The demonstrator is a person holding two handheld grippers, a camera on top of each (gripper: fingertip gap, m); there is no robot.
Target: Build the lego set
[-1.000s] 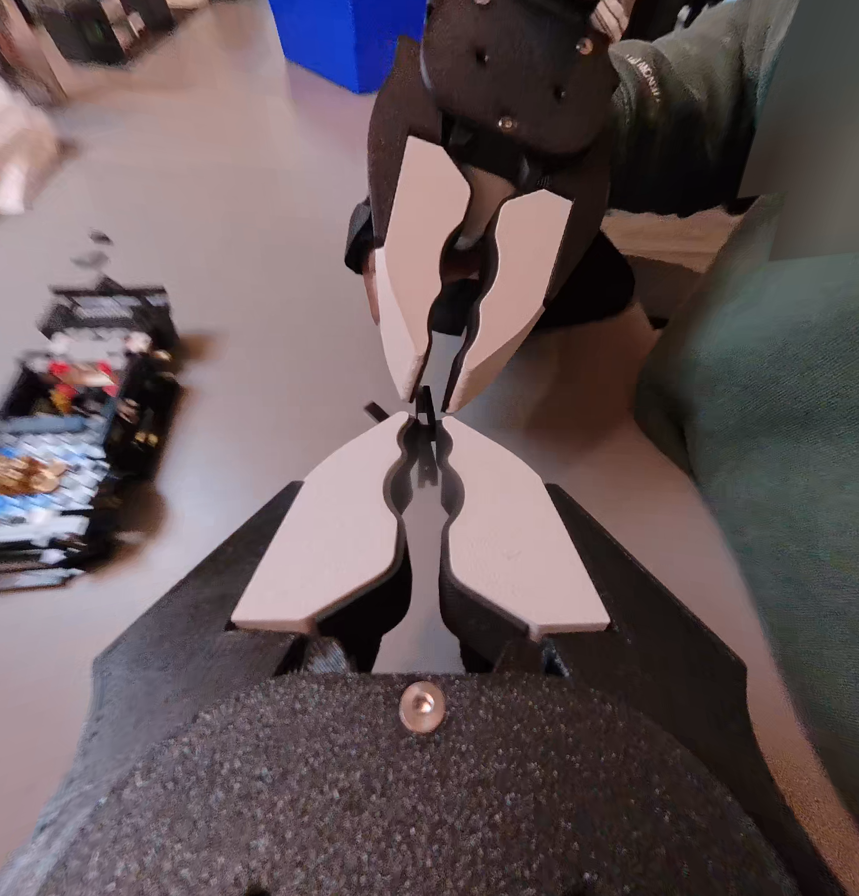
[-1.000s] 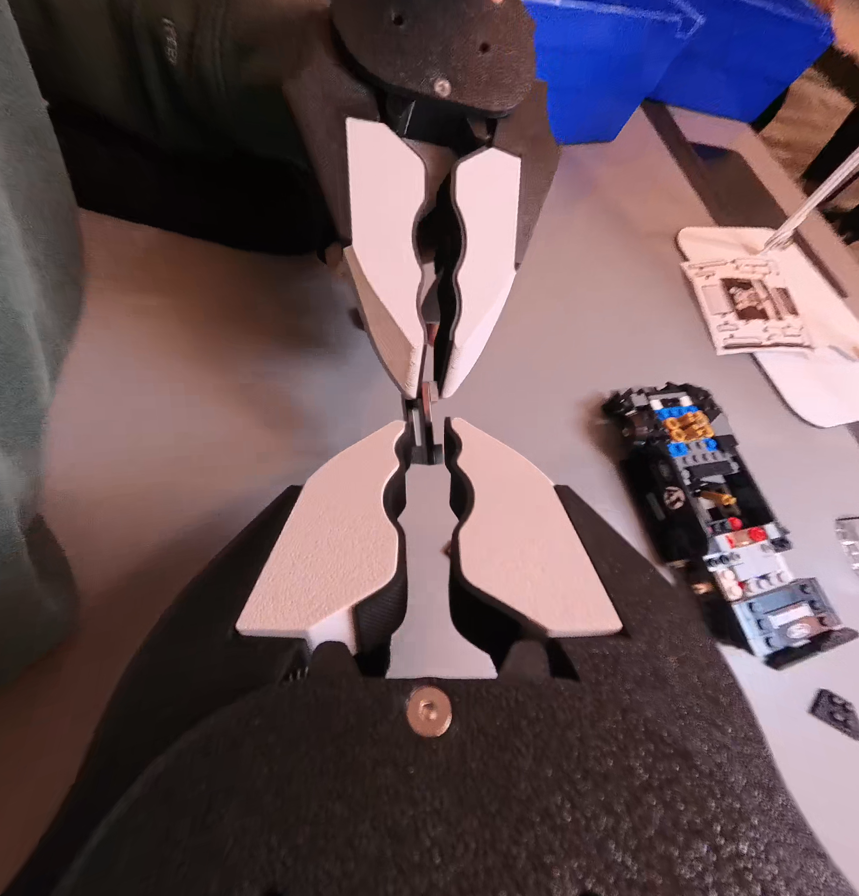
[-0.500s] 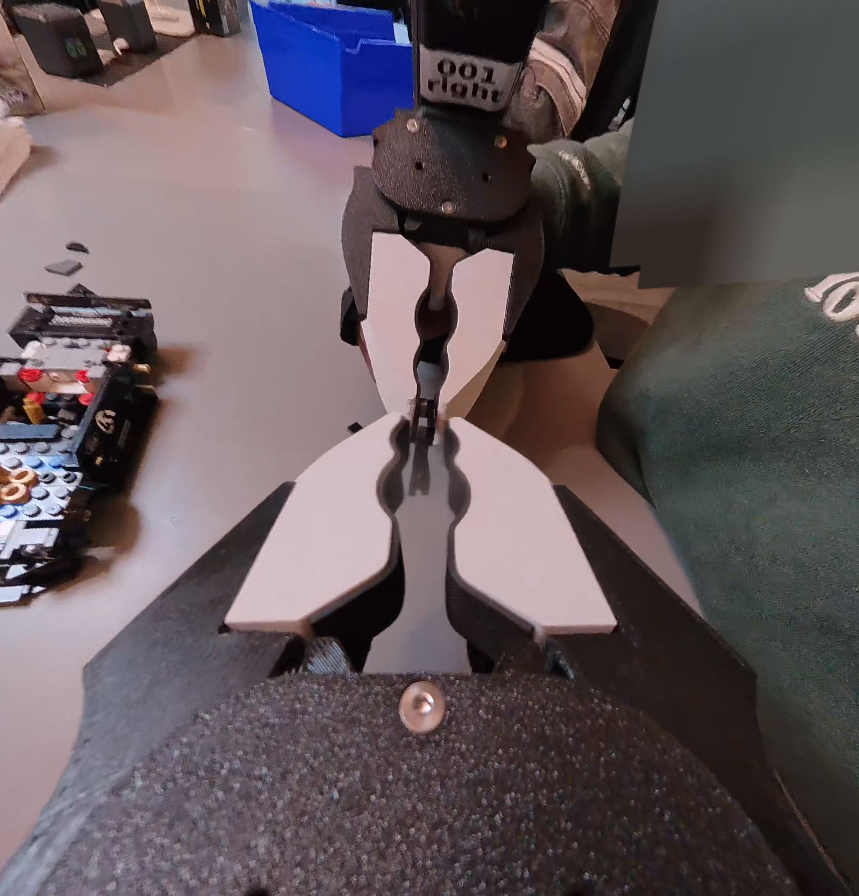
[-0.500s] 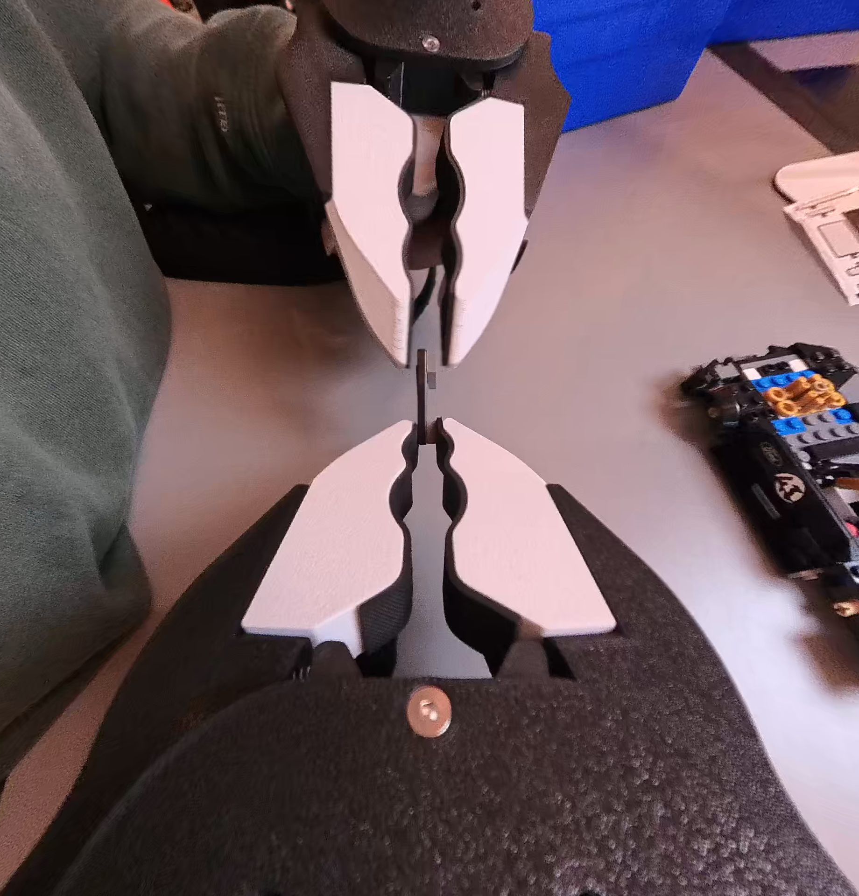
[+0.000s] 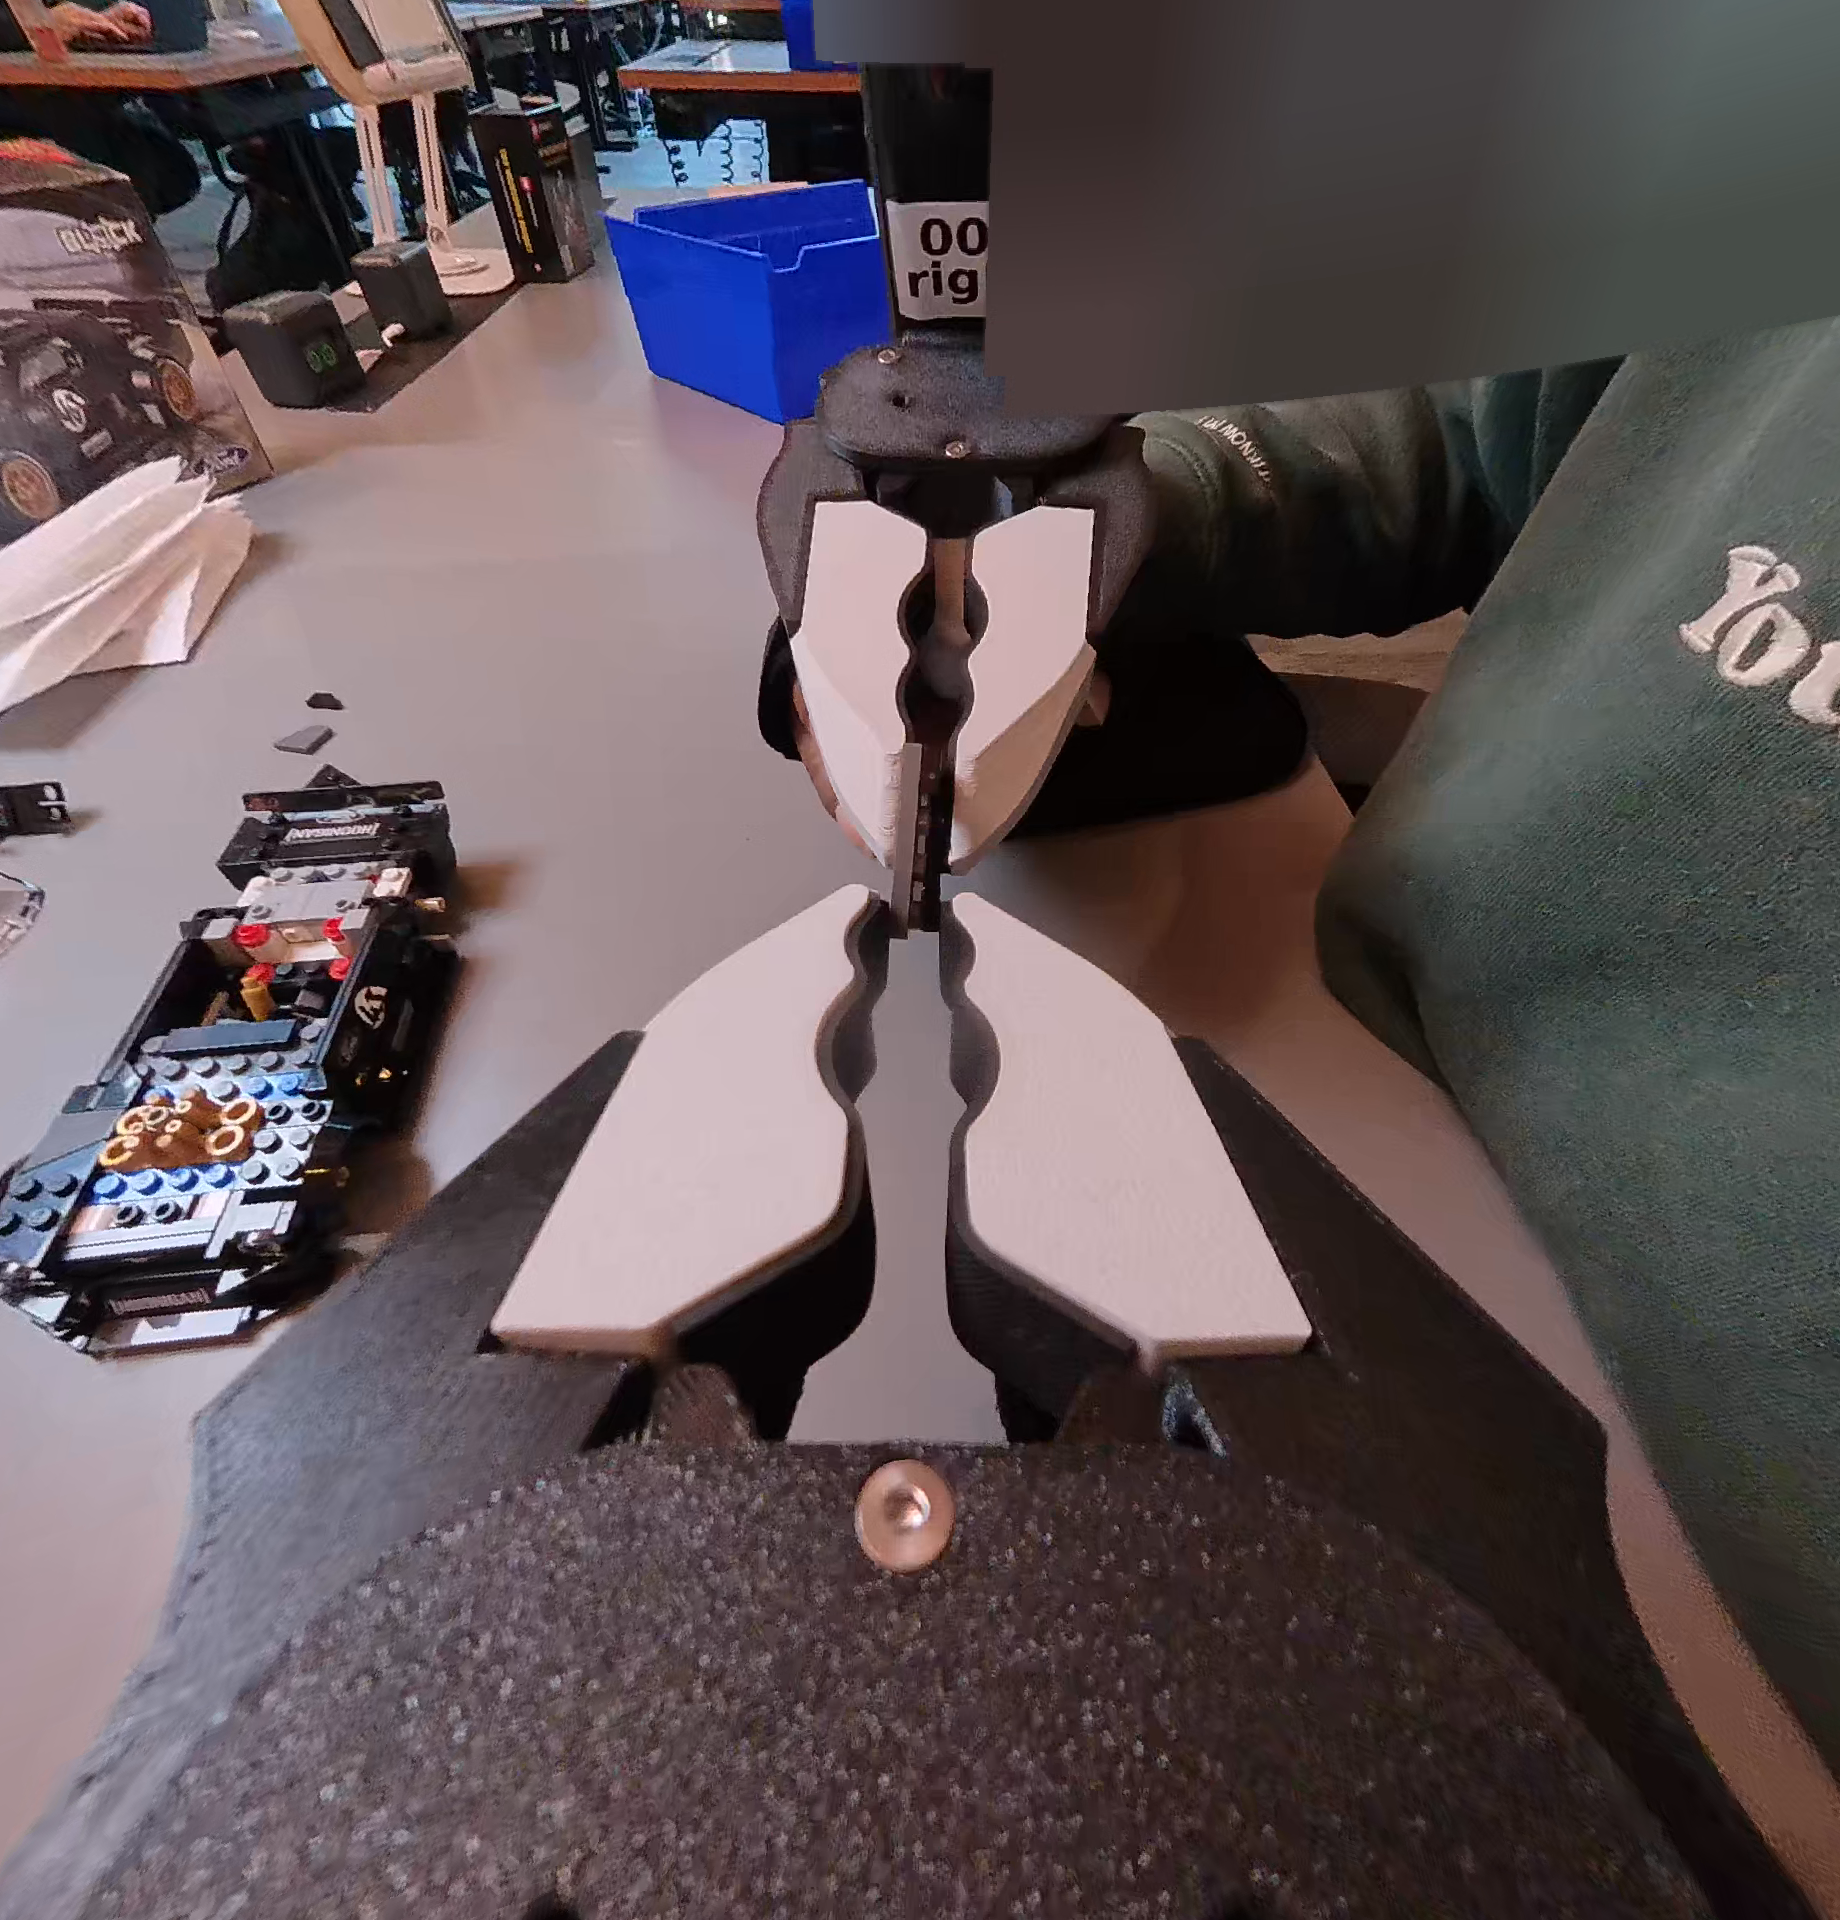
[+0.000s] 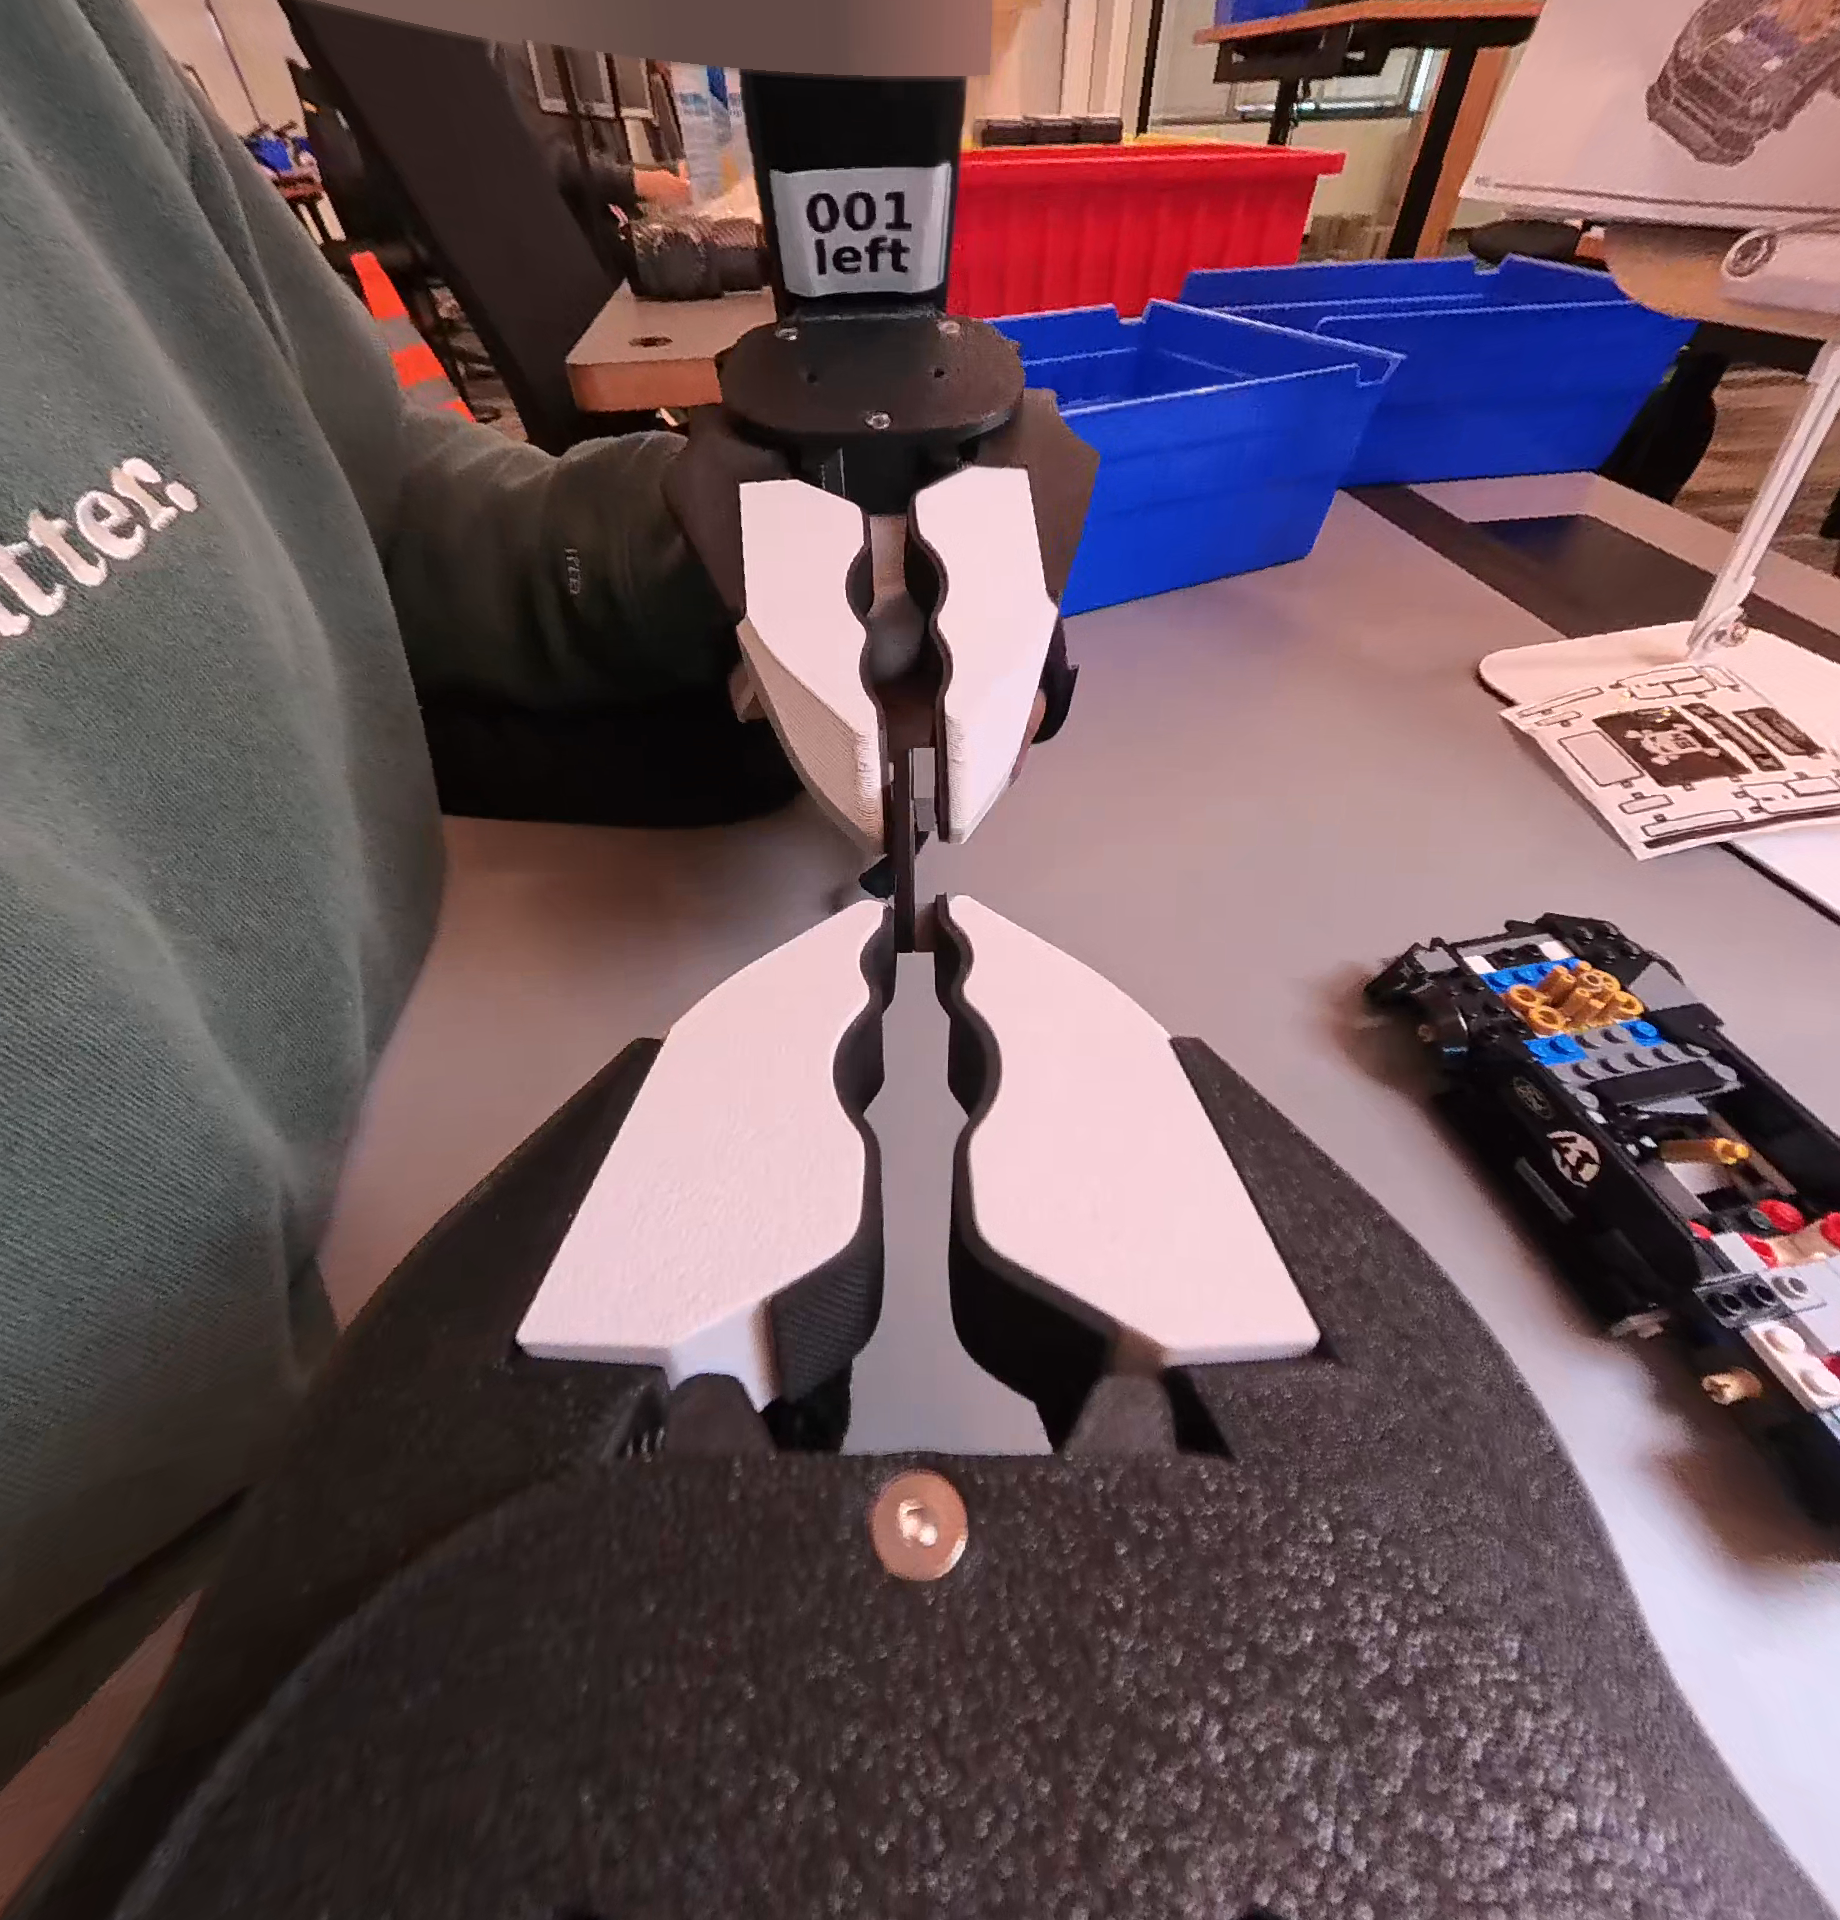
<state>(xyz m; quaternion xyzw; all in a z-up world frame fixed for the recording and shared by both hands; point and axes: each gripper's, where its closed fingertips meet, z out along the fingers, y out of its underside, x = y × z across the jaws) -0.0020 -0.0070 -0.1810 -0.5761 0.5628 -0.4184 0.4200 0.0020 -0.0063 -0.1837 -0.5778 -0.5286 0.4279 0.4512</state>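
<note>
My left gripper (image 5: 911,904) and right gripper (image 6: 911,920) meet tip to tip above the grey table (image 5: 542,582). A small thin grey-and-black lego piece (image 5: 903,831) stands on edge between them. In the right wrist view the dark piece (image 6: 903,883) is pinched in my right fingertips and runs up into the jaws of the left gripper (image 6: 911,831). In the left wrist view it sits in the jaws of the right gripper (image 5: 916,862), its end between my left tips. The partly built black lego car (image 5: 220,1091) lies on the table, also in the right wrist view (image 6: 1674,1174).
A person's green sweater (image 5: 1622,935) fills the side next to the grippers. Blue bins (image 6: 1207,457) stand at the back. A sticker sheet (image 6: 1685,748), white paper (image 5: 85,582), the set's box (image 5: 54,343) and loose dark pieces (image 5: 303,738) lie around the car. Both grippers' tips are close together, under 4 cm apart.
Both grippers have stayed tip to tip while tilting up, so more of the room shows. The piece now reaches further into the opposite jaws in each view.
</note>
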